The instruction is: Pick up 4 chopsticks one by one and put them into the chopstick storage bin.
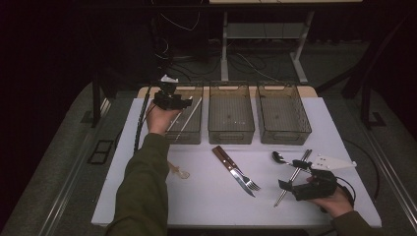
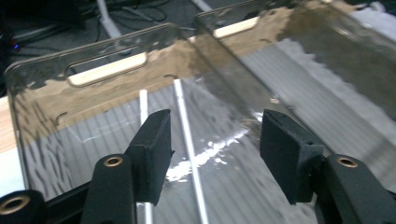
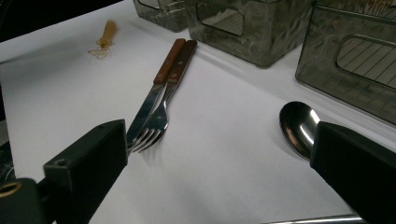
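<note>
Three smoky translucent plastic bins are standing in a row along the far edge of the white table [image 1: 206, 206]: left bin [image 1: 193, 132], middle bin [image 1: 231, 114], right bin [image 1: 283, 113]. Sorting of cutlery into them appears to be the work in hand.

Left gripper [image 1: 171, 100] is hovering over the left bin, jaws standing apart with nothing between the pads. Two thin white chopsticks [image 2: 187, 135] are lying loose on that bin's floor, side by side and below the jaws. Judgement: the drop-off step is finishing here; this hand is free for the next item.

Right gripper [image 1: 295, 178] is sitting low at the near right of the table, jaws wide and holding nothing. Between them in the right gripper view, farther off, are lying one wooden-handled steel knife [image 3: 156, 88] and one wooden-handled steel fork [image 3: 168, 100], touching along their length. One polished steel spoon [image 3: 299, 125] is resting just beside the right jaw.

Also on the table: two slim metal chopsticks [image 1: 293, 177] running under the right gripper, and one small amber plastic spoon [image 1: 178, 170] near the left sleeve, though its shape is hard to make out.

Next move, as judged: closing the right jaws squarely across a metal piece lying nearby, lifting level, and carrying it to a bin.
</note>
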`<state>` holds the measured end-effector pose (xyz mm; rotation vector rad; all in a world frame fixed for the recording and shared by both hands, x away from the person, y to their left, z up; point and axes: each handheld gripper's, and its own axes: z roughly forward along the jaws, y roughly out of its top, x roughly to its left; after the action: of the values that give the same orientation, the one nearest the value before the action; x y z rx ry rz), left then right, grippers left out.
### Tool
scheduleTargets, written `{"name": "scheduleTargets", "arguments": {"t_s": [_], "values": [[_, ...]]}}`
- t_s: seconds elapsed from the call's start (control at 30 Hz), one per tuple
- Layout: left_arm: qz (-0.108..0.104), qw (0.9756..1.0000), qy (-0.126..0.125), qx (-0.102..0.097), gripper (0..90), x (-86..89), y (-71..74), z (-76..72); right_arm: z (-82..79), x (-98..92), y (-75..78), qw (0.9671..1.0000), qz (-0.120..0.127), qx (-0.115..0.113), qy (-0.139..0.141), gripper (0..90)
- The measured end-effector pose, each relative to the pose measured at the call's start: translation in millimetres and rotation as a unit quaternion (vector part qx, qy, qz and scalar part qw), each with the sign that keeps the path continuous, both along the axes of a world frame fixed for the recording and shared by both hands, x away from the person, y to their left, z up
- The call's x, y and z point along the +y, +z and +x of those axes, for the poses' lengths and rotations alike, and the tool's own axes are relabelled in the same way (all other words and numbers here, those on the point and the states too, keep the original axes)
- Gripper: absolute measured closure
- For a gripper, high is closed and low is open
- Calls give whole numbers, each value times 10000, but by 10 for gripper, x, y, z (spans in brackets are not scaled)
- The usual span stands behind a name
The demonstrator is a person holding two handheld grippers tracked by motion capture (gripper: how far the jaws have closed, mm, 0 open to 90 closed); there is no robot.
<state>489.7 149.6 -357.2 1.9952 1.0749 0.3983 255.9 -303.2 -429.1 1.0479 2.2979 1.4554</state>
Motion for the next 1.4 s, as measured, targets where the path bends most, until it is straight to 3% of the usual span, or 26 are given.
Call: {"name": "scheduleTargets", "arguments": {"t_s": [0.27, 0.47, 0.73, 1.03, 1.4], "values": [[92, 9984, -513, -215, 365, 33, 116, -293, 6, -10, -4, 10000, 4, -11, -39, 40], [-67, 9969, -721, -296, 317, 56, 100, -534, 7, -14, -4, 10000, 5, 14, -52, 40], [-31, 9944, -1000, -337, 272, 33, -21, -891, 7, -16, -6, 10000, 3, 9, -60, 41], [-261, 9920, -1158, -432, 213, 9, -176, -1264, 8, -19, -6, 10000, 4, 2, -69, 40], [-216, 9884, -1363, -628, 132, -17, -361, -1665, 4, -20, -3, 10000, -7, 1, -50, 40]]}}
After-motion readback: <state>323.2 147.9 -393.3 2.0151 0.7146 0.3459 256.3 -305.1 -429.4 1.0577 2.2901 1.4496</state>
